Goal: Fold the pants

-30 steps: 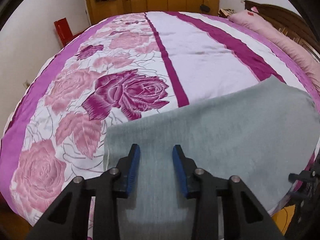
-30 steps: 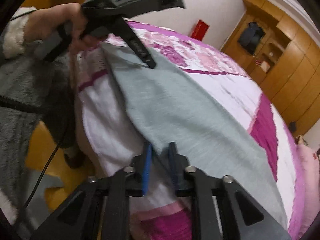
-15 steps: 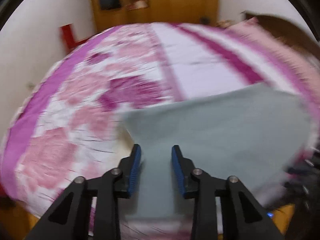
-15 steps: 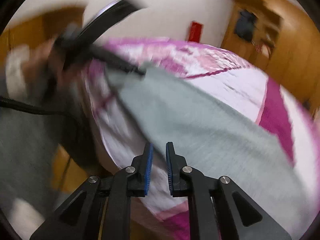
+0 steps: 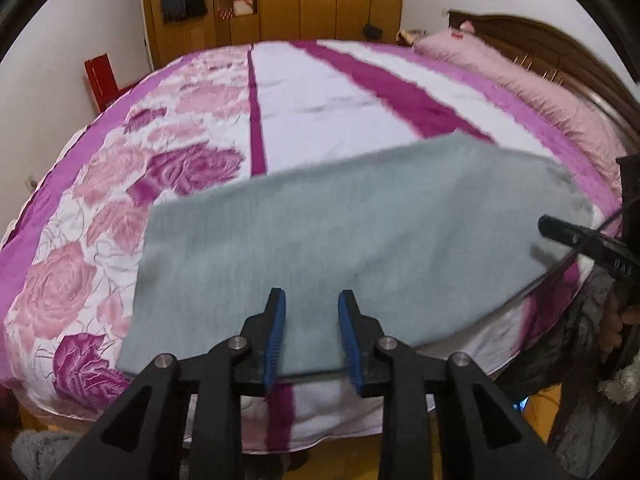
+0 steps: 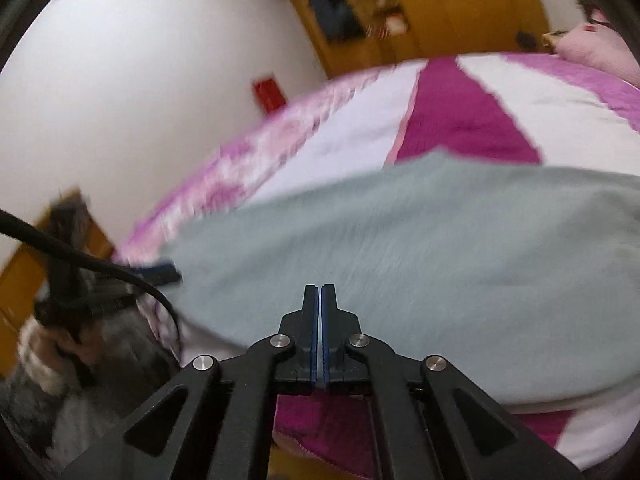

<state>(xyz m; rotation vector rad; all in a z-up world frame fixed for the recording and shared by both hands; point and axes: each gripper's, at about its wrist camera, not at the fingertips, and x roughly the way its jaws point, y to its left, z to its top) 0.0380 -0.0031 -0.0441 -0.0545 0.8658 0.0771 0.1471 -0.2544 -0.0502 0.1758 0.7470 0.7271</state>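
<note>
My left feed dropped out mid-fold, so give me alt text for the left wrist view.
The left gripper hangs open over the near edge of grey-green pants spread flat across a bed with a pink and magenta rose bedspread. A pink pillow lies far right and a wooden wardrobe stands behind.

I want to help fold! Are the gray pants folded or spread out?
Spread flat: the gray pants lie as one smooth sheet on the bed. Layers: cannot tell.

The grey-green fleecy cloth pants (image 5: 344, 240) look soft and matt — faintly napped. The pink rose-printed quilted bedspread (image 5: 120, 208) shows stitched relief. The golden-brown wooden wardrobe (image 5: 304, 0) has a smooth, slightly glossy finish — and the matt black plastic left gripper (image 5: 311, 320) carries ribbed blue pads.
</note>
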